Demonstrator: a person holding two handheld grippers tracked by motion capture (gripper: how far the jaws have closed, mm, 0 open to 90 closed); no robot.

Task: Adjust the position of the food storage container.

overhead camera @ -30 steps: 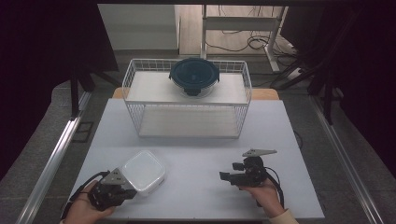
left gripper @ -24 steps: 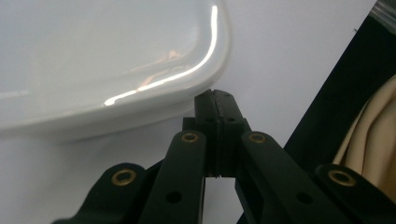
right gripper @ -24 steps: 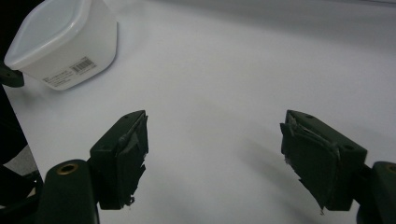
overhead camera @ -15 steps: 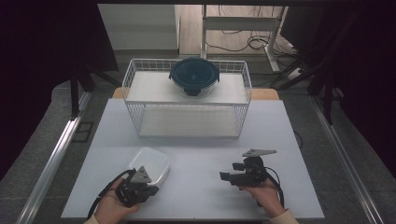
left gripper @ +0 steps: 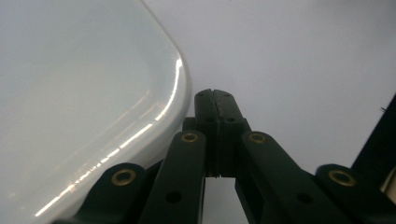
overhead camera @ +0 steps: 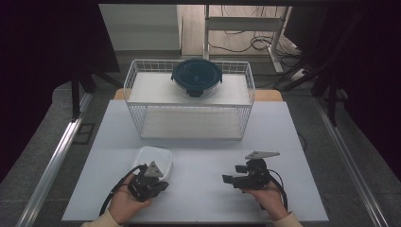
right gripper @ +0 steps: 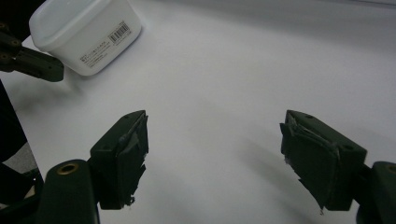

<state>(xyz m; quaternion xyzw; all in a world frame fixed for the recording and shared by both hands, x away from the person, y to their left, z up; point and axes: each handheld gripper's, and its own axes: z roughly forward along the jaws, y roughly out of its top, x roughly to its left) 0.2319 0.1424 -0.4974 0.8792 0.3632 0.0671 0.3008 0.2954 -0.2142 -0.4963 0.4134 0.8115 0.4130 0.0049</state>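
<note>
A white plastic container (overhead camera: 152, 160) sits on the near left part of the white desk (overhead camera: 283, 142). The left gripper (overhead camera: 161, 182) lies just beside its near right corner, jaws pressed together with nothing between them. The right gripper (overhead camera: 227, 178) rests at near right, well apart from the container, jaws spread and empty. A wire basket (overhead camera: 189, 106) stands at the far side, with a dark round lidded bowl (overhead camera: 196, 78) on top.

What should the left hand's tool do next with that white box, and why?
Probably keep nudging the white container sideways toward the table's middle: the left gripper is shut, pressed beside its rounded corner, while the right gripper waits open there.
</note>
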